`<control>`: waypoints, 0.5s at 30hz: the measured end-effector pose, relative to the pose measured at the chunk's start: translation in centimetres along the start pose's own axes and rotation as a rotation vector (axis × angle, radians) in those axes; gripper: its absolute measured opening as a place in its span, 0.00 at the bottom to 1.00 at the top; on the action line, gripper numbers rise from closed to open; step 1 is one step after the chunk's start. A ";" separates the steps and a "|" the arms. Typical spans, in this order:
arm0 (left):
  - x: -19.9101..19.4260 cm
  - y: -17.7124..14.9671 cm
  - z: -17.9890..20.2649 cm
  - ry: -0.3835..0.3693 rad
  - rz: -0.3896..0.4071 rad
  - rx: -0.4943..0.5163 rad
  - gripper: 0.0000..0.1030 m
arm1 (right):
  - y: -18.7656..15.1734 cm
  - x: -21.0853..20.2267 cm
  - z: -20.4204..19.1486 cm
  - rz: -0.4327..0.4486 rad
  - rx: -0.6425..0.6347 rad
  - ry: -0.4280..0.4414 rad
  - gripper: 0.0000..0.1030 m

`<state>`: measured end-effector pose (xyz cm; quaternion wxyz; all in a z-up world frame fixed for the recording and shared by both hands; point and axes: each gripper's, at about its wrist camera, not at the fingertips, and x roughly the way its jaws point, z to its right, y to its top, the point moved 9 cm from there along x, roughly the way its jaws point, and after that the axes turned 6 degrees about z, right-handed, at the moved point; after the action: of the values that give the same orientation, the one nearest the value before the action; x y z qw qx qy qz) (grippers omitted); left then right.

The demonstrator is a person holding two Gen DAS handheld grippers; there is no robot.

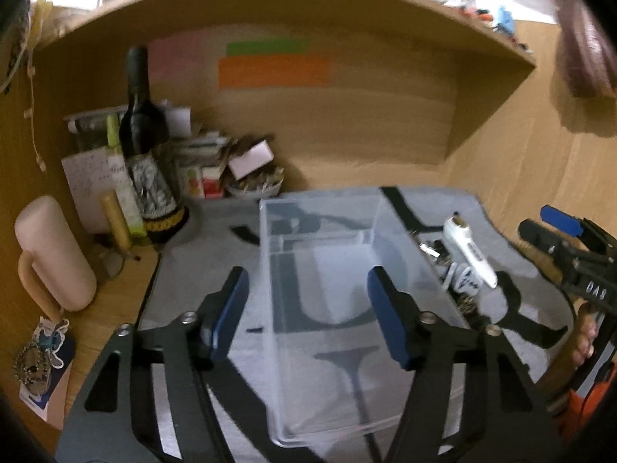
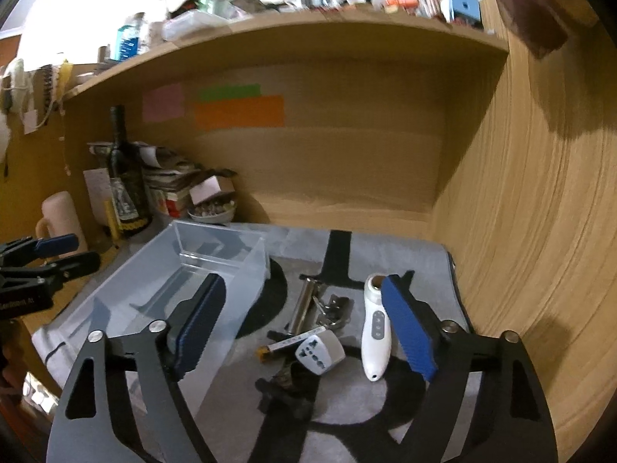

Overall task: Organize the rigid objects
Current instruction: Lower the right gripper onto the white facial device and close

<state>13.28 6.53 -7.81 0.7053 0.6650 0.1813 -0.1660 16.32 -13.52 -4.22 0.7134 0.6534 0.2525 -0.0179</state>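
A clear plastic box (image 1: 320, 195) lies empty on a grey mat with black markings (image 1: 185, 293). My left gripper (image 1: 306, 289) stands open over it, one finger outside the box's left wall, the other above its inside, touching nothing. To the box's right lie a white handheld device (image 2: 376, 328), a white plug (image 2: 320, 351), a metal tube (image 2: 302, 308), keys (image 2: 337, 308) and a dark piece (image 2: 285, 389). My right gripper (image 2: 302, 285) is open above this pile, gripping nothing. The box (image 2: 216, 231) is to its left. The device (image 1: 470, 250) also shows in the left wrist view.
A dark wine bottle (image 1: 142, 146), a pink mug (image 1: 54, 254), stacked papers and a small bowl (image 1: 254, 189) crowd the back left corner. Wooden walls close the back and right, with a loaded shelf overhead. A keychain (image 1: 34, 362) lies at the left edge.
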 end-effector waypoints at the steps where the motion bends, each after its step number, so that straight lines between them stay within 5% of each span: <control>1: 0.4 -0.2 -0.4 0.001 -0.016 -0.003 0.57 | 0.0 0.4 0.3 -0.015 0.003 -0.001 0.69; 7: 3.4 -2.1 -2.5 0.006 -0.147 -0.020 0.40 | -1.1 3.1 2.0 -0.107 0.019 -0.024 0.61; 15: 6.1 -4.5 -3.6 -0.034 -0.273 -0.071 0.39 | -3.2 7.1 4.7 -0.247 0.055 -0.066 0.54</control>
<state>16.33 9.87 -14.83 0.7021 0.6057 0.2638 -0.2655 22.93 -16.24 -9.84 0.6957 0.6356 0.3068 -0.1341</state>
